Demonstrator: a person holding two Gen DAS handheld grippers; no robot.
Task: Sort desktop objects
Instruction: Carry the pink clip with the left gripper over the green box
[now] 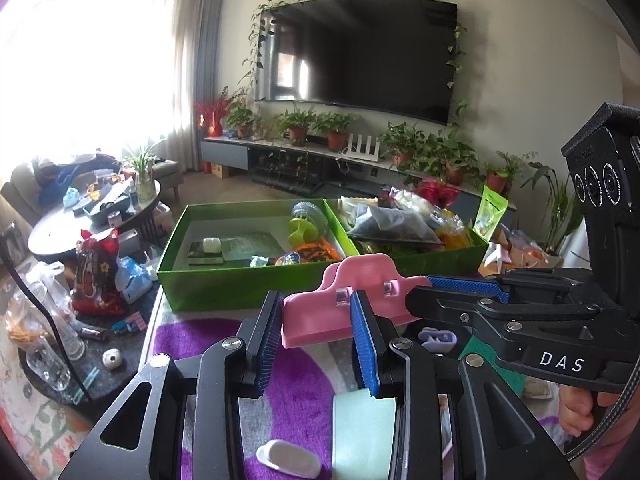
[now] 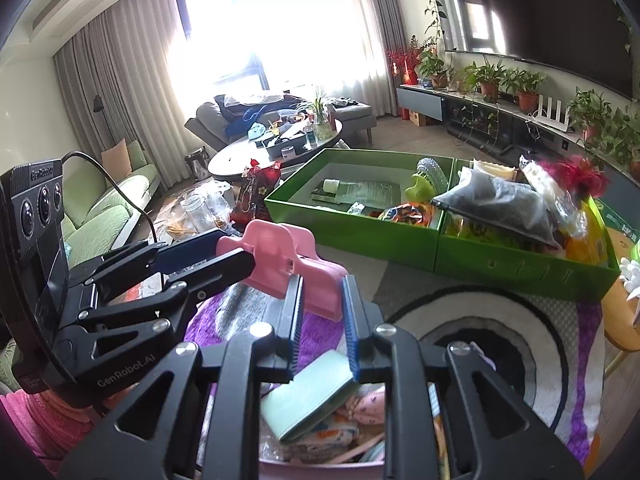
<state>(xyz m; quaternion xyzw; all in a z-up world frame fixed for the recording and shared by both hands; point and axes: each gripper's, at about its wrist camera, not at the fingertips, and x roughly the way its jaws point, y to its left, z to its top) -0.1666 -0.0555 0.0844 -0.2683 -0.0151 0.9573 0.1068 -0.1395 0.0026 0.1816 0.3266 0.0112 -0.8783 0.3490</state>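
A wall-mounted television (image 1: 356,50) is hanging above potted plants (image 1: 336,128) lining a low cabinet (image 1: 240,152), while grey curtains (image 2: 132,64) are filtering daylight behind a cluttered round coffee table (image 2: 240,156).

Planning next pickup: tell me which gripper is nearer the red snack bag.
Left. The red snack bag lies left of the left gripper; the right gripper grips the pink clip farther right.

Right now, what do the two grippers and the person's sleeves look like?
Both grippers, left and right, are black linkage frames with silver screws and blue ribbed pads. The right reads "DAS", the left "GenRobot.AI". A black cable leaves the left camera. The sleeves look pink.
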